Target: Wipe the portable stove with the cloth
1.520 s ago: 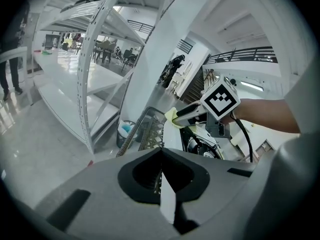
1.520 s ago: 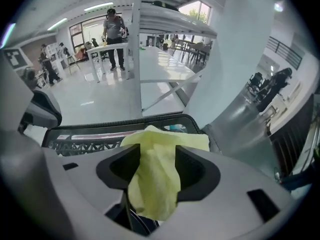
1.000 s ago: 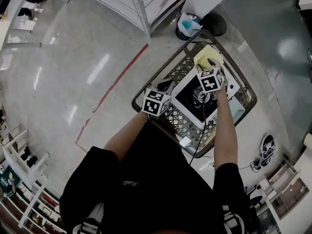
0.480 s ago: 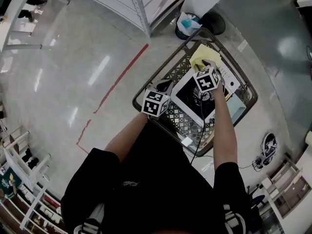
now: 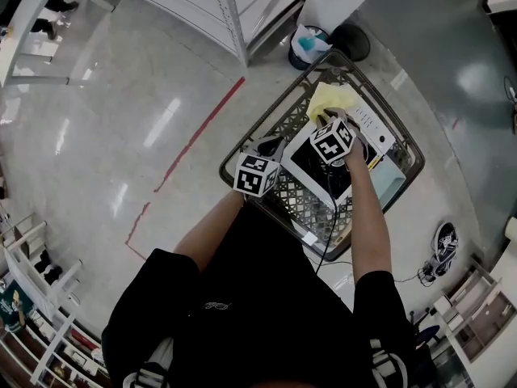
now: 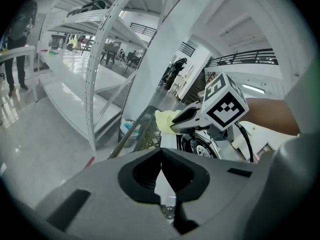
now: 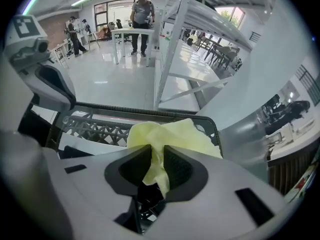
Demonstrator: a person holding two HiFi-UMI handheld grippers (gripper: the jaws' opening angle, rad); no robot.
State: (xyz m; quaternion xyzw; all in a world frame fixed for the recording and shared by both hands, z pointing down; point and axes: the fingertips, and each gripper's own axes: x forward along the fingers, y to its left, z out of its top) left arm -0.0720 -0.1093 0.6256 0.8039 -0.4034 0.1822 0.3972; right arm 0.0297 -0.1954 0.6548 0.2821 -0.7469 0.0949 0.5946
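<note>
Cloth, soft and yellow, is pinched between the jaws of the right gripper. Those jaws have just been closing, and now they press on a fold of the cloth. The rest of the cloth puffs out past the jaw tips. From the head view, the cloth sits at the far end of the stove, and the right gripper points steeply down at that same end.

The stove is white with a black middle. It lies inside a black basket with a net-like wall, and the basket goes all around the stove.

The left gripper is at the left side of the stove, above the basket. Its jaws are together with nothing between them. It does not touch the stove or the cloth. From its own view, the right gripper with the cloth is straight ahead, over the far end of the stove.

A blue bin stands on the floor past the far end of the stove, outside the basket. A red line runs along the shiny floor, well to the left of the stove.
</note>
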